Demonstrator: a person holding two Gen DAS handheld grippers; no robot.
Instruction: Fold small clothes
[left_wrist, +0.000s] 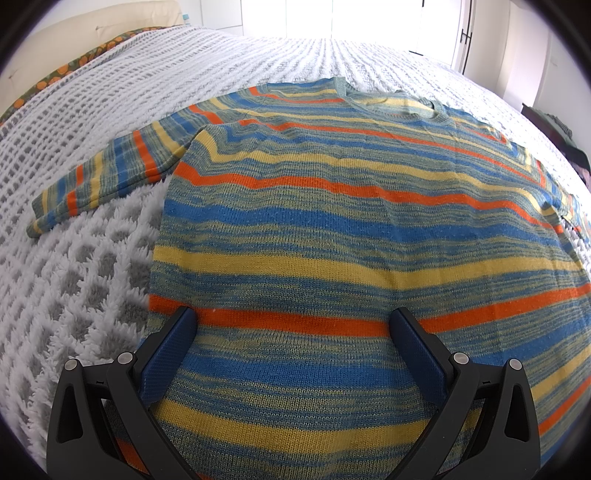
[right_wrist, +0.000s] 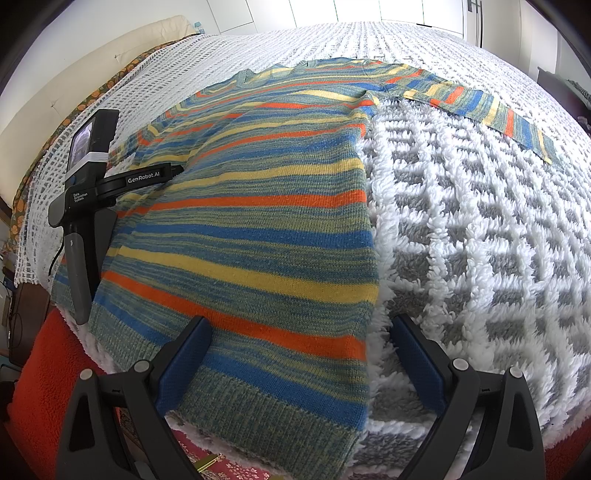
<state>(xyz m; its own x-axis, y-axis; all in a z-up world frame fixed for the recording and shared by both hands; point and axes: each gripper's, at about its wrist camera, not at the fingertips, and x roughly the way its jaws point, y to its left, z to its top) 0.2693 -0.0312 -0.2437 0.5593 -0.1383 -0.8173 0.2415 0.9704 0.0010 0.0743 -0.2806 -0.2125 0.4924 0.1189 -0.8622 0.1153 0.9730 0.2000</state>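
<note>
striped sweater lying flat on bed, both claws spread wide

item: striped sweater (left_wrist: 332, 229), knitted in blue, yellow, orange and grey-green bands. it is lying spread out on a white and grey fluffy blanket (left_wrist: 85, 280), ribbed hem toward the cameras, neckline toward the far side. one sleeve (left_wrist: 110, 173) is stretching out sideways over the blanket in the left wrist view; the other sleeve (right_wrist: 491, 110) is doing the same in the right wrist view.

left gripper (left_wrist: 293, 325): its fingers are standing wide apart, holding nothing, hovering over the lower body of the sweater near its left side edge. in the right wrist view its body and handle (right_wrist: 88, 192) are showing at the sweater's left side; whether it is touching the knit is hard to judge from here.

right gripper (right_wrist: 301, 332): its fingers are likewise parted and gripping nothing, straddling the right side edge of the sweater just above the hem, one finger over the knit and the other over the blanket.

surroundings: a cream headboard (left_wrist: 92, 33) is standing at the far left, an orange-patterned fabric (left_wrist: 55, 74) is peeking out along the blanket's edge, and bright windows (left_wrist: 351, 14) are glaring beyond the bed.
</note>
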